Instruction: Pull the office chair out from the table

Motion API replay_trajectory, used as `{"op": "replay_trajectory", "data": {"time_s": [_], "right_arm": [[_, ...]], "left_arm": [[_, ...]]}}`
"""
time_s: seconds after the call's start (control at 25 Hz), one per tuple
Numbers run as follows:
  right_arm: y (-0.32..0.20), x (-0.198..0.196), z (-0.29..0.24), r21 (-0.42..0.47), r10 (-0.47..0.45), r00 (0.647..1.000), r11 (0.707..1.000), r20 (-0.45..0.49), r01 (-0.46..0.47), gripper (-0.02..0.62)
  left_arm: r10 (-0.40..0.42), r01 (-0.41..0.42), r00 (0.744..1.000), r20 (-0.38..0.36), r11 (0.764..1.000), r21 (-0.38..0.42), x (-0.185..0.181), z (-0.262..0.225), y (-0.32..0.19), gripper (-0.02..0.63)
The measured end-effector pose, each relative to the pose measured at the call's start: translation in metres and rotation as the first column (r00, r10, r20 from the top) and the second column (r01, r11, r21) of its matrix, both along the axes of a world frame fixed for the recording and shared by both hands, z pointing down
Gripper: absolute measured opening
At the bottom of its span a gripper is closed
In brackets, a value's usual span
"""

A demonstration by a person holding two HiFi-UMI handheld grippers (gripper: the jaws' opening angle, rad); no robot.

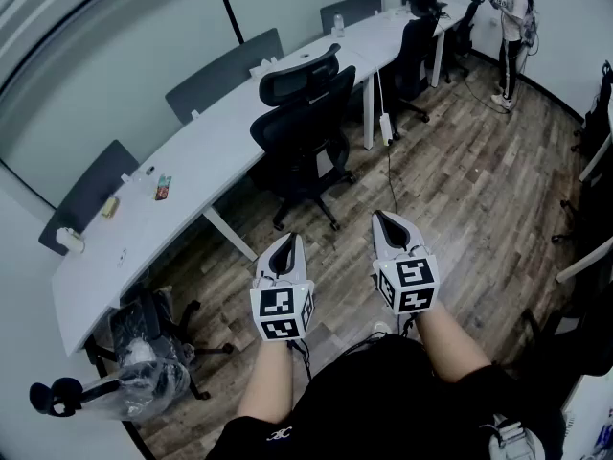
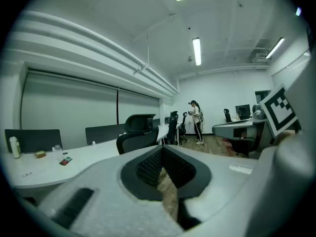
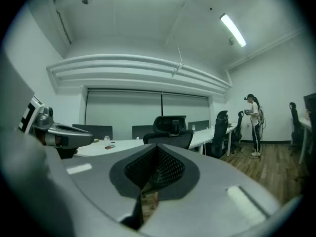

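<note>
A black office chair (image 1: 305, 127) with a headrest stands on the floor beside the long white table (image 1: 206, 151), its back toward me; it also shows as the black office chair (image 2: 134, 136) and the black office chair (image 3: 170, 132) ahead of each gripper. My left gripper (image 1: 285, 248) and right gripper (image 1: 388, 223) hover side by side over the wooden floor, well short of the chair. Both are shut with nothing between their jaws. Neither touches the chair.
Another black chair (image 1: 415, 51) stands further along the table. A person (image 1: 512, 32) stands at the far right. Small items (image 1: 163, 187) lie on the table. A plastic-wrapped chair (image 1: 144, 357) sits near left. A cable (image 1: 389, 175) runs down from a power strip onto the floor.
</note>
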State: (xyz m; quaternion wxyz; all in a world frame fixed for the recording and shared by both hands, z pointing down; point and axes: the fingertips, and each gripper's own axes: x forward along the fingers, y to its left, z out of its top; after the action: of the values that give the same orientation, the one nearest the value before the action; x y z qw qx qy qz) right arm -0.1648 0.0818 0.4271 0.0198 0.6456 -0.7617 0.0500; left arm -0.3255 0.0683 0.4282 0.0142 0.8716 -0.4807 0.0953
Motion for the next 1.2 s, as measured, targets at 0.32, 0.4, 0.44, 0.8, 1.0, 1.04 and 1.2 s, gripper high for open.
{"op": "replay_trajectory", "data": {"time_s": [0.32,0.4,0.44,0.8,1.0,1.04,1.2], "right_arm": [[-0.016,0.008,0.004,-0.002,-0.012,1.0,1.0,-0.011,0.012,0.008],[-0.023,0.012,0.005,-0.003,-0.013,1.0,1.0,0.0,0.013,0.008],[-0.028,0.014,0.005,-0.008,-0.017,1.0,1.0,0.001,0.017,0.009],[-0.081,0.054,-0.007,0.006,-0.078,0.997,0.997,-0.03,0.078,0.009],[-0.113,0.092,-0.011,0.011,-0.096,0.995,0.995,-0.039,0.097,0.009],[-0.119,0.098,-0.01,0.008,-0.104,0.994,0.995,-0.039,0.104,0.009],[-0.135,0.123,0.0,-0.008,-0.123,0.991,0.992,-0.05,0.122,0.009]], "left_arm": [[-0.01,0.01,1.0,0.007,1.0,-0.005,0.009,0.003,-0.015,0.006],[-0.007,0.007,1.0,0.004,1.0,-0.006,0.014,0.002,-0.021,0.006],[-0.007,0.007,1.0,0.003,1.0,-0.005,0.017,0.001,-0.025,0.006],[-0.064,0.064,0.998,0.007,0.998,0.003,0.057,-0.012,-0.081,0.006],[-0.085,0.085,0.996,0.013,0.996,0.008,0.094,-0.016,-0.108,0.006],[-0.093,0.093,0.996,0.014,0.996,0.011,0.101,-0.015,-0.113,0.006],[-0.121,0.121,0.993,0.014,0.993,0.004,0.119,-0.008,-0.126,0.006]]}}
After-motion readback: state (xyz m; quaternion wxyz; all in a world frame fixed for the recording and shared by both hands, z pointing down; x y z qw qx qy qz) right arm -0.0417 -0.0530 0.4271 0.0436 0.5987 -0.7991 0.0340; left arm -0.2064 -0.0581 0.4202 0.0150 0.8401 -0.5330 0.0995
